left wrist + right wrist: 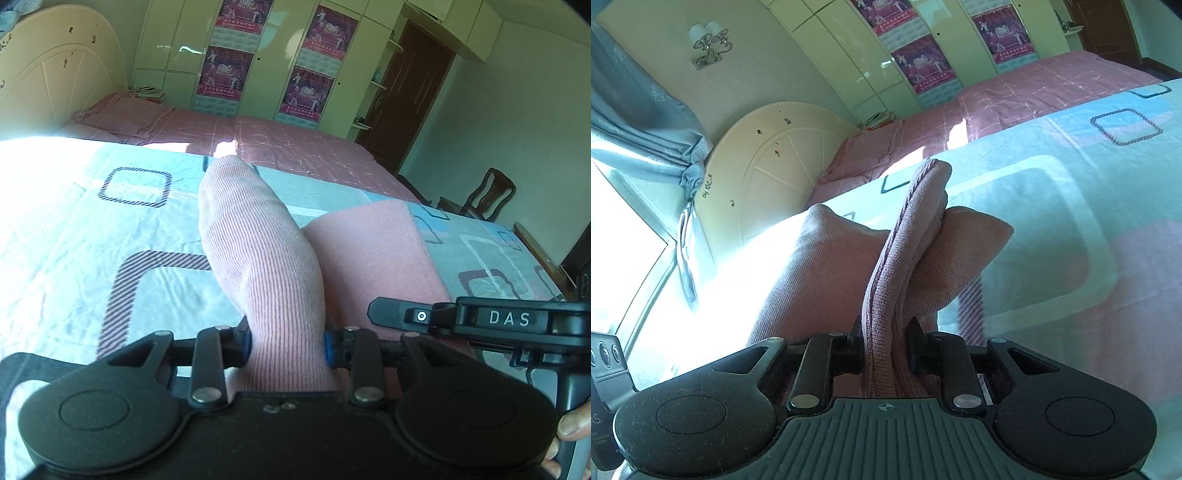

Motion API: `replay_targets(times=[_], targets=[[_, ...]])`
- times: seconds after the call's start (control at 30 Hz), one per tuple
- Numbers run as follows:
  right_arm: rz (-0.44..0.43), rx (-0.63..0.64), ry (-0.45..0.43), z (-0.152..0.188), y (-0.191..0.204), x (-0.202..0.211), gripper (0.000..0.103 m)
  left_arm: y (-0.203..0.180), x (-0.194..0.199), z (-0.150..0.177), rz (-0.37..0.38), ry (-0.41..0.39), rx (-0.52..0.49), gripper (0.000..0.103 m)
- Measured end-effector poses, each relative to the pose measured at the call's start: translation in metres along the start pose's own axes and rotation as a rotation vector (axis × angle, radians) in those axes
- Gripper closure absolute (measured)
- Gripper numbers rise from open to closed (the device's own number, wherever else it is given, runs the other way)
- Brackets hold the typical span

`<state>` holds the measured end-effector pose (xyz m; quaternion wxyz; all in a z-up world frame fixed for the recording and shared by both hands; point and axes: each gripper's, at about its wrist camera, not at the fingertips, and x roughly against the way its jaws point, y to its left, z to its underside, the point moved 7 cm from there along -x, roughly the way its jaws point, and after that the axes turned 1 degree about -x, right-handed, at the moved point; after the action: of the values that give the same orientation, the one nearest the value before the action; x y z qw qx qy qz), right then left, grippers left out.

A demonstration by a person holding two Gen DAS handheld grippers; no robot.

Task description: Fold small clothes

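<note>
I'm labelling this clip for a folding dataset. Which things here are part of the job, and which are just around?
In the job:
- pink ribbed garment
- left gripper, right gripper, jaws shut on it
- patterned bedspread

Just around:
- pink quilt
- wardrobe
- chair

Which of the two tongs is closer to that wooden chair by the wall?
Right, probably. In the left view the wooden chair stands beyond the bed's far right side, and the right tongs sit on that side of the left tongs. Both grip the pink garment.
</note>
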<state>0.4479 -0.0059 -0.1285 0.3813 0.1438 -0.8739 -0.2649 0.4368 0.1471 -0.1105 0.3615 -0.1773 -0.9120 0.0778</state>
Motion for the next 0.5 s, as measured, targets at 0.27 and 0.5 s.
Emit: replay_targets(times=[0.27,0.5], targets=[[0.037,0.005,0.036,0.009,0.007,-0.064,0.082,0.067,-0.023,0.007,-0.049,0.025,0.051,0.07],[0.158,-0.03,0.102,0.013,-0.048,-0.075,0.082,0.092,-0.032,0.023,-0.057,0.017,0.023,0.044]])
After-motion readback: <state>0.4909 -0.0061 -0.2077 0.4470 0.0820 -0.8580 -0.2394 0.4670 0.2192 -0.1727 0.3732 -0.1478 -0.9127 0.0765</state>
